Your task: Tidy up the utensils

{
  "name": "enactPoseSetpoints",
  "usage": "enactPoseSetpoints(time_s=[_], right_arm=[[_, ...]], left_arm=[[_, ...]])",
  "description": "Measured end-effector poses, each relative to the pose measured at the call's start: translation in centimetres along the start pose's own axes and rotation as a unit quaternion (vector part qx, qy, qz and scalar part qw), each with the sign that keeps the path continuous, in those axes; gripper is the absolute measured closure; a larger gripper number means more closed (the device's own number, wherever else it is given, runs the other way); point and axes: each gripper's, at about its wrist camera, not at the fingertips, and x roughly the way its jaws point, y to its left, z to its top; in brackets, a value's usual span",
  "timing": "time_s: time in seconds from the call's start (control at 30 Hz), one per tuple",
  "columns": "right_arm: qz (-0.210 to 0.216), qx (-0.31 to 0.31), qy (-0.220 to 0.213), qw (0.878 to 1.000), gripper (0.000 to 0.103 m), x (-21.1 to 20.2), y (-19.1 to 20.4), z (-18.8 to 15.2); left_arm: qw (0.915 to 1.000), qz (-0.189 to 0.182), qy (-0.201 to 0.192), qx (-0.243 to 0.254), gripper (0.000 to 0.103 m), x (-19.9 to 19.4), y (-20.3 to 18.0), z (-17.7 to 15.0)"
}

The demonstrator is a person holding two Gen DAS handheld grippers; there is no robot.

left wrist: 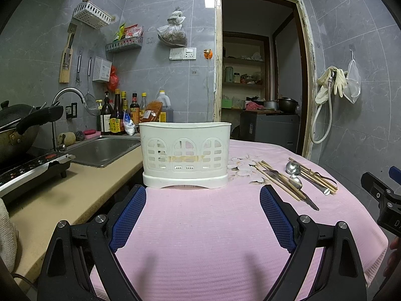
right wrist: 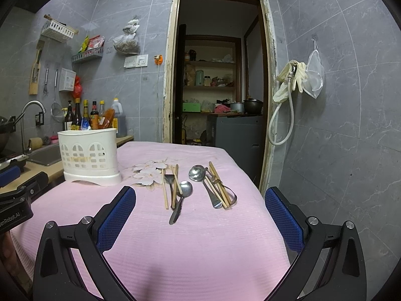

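1. The utensils lie loose on the pink cloth (right wrist: 200,238) in two clusters; the nearer one holds a small spoon (right wrist: 185,189), a dark-handled knife (right wrist: 175,213) and a few chopsticks (right wrist: 165,190), crossing each other; the farther one holds a large spoon (right wrist: 198,173) with more chopsticks laid over its handle.
2. The white utensil holder (right wrist: 89,156) stands upright on the cloth's left side, well apart from both clusters; from the left wrist view I cannot tell whether anything is inside it.
3. The right gripper (right wrist: 200,205) hovers with its jaws spread wide, pinching nothing, aimed toward the nearer cluster; the left gripper (left wrist: 203,205) is likewise spread and empty, facing the holder.
4. To do this step well, I judge it best to take the topmost, freest piece first; the small spoon overlaps the knife, so lift it by the handle, not the bowl.
5. Chopsticks roll and slip; pinch across them, near the middle.
6. The left gripper could steady the holder, which looks light.
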Motion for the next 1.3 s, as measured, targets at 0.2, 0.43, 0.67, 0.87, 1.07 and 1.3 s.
enactPoseSetpoints(time_s=[0.2, 0.43, 0.67, 0.87, 1.07, 1.3], right_arm=[[0.001, 0.0, 0.0, 1.0, 0.0, 0.07, 0.16, -0.13], [0.001, 0.0, 0.002, 1.0, 0.0, 0.09, 0.24, -0.15], [0.001, 0.0, 0.002, 1.0, 0.0, 0.11, 0.17, -0.12], [0.001, 0.0, 0.002, 1.0, 0.0, 0.13, 0.18, -0.11], [0.002, 0.0, 0.003, 1.0, 0.0, 0.12, 0.28, -0.19], [0.002, 0.0, 0.004, 1.0, 0.0, 0.15, 0.33, -0.23]], left_arm=[[1.0, 0.0, 0.001, 0.0, 0.014, 0.01, 0.01, 0.03], [1.0, 0.0, 0.001, 0.0, 0.014, 0.04, 0.01, 0.04], [1.0, 0.0, 0.002, 0.0, 0.014, 0.04, 0.02, 0.06], [1.0, 0.0, 0.002, 0.0, 0.014, 0.07, 0.03, 0.06], [1.0, 0.0, 0.002, -0.001, 0.014, 0.08, 0.05, 0.07], [1.0, 0.0, 0.003, 0.0, 0.014, 0.09, 0.07, 0.08]])
